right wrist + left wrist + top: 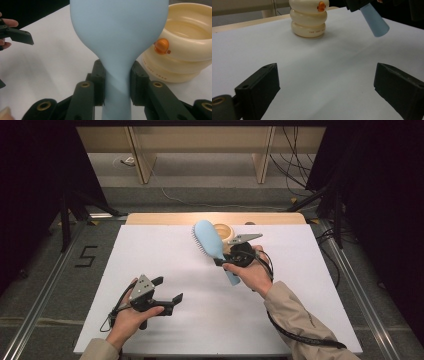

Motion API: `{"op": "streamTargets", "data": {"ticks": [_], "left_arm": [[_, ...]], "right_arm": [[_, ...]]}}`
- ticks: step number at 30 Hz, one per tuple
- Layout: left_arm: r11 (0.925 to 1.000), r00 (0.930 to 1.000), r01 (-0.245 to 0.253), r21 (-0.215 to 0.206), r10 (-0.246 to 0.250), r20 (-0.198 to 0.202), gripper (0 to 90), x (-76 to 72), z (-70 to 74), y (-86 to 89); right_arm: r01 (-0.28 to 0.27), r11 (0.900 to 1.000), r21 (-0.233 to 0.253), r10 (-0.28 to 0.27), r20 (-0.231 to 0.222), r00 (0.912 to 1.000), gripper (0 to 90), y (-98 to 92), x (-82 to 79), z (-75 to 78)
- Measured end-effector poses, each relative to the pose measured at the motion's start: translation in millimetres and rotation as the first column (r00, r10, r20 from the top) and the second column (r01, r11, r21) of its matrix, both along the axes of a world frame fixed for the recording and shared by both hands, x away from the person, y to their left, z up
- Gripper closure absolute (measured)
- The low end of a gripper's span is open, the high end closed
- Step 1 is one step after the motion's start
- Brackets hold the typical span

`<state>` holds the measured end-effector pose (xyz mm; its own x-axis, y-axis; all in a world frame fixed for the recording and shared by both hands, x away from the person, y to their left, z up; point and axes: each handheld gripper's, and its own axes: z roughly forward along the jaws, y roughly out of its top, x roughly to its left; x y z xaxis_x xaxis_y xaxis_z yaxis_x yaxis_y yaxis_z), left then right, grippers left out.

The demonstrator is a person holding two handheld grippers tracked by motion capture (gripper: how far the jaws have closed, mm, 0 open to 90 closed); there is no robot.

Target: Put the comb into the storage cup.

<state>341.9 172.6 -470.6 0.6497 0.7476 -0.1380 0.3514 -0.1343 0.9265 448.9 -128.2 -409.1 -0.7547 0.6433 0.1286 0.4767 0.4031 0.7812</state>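
A light blue hairbrush [209, 240] is held above the white table, bristles facing left, its head near the far edge. My right gripper [224, 261] is shut on the neck of the hairbrush [117, 45], both pads pressed against it. The brush's handle end [374, 22] hangs in the air in the left gripper view. A cream ribbed cup [223, 231] with an orange knob stands just behind the brush; the same cup [185, 45] sits to the right in the right gripper view, and at top centre as cup [309, 17]. My left gripper [170, 291] is open over the near left of the table, holding nothing.
The white board [165, 265] covers a wooden table [170, 218]. Dark stands and cables [295, 165] lie on the floor behind and to the right. A marked "5" [86, 256] is on the floor at left.
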Motion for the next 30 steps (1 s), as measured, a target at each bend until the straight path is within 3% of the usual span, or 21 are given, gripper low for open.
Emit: {"op": "streamTargets", "data": {"ticks": [7,18,30], "left_arm": [[0.9975,0.9990,0.011,-0.070,-0.014,-0.043,3.0,3.4,1.6,-13.9],[0.9972,0.9981,0.036,-0.065,-0.039,-0.047,0.3,9.4,5.3,-29.0],[0.9938,0.9943,0.088,-0.067,-0.092,-0.054,1.7,15.9,8.7,-57.7]], "right_arm": [[0.000,1.000,0.005,0.000,0.007,1.0000,70.2,2.9,-1.7,-1.5],[0.014,0.999,0.035,-0.015,0.026,0.9995,70.2,6.9,-4.8,-3.9],[0.017,0.997,0.069,-0.020,0.045,0.9988,70.2,17.0,-13.8,-5.5]]}}
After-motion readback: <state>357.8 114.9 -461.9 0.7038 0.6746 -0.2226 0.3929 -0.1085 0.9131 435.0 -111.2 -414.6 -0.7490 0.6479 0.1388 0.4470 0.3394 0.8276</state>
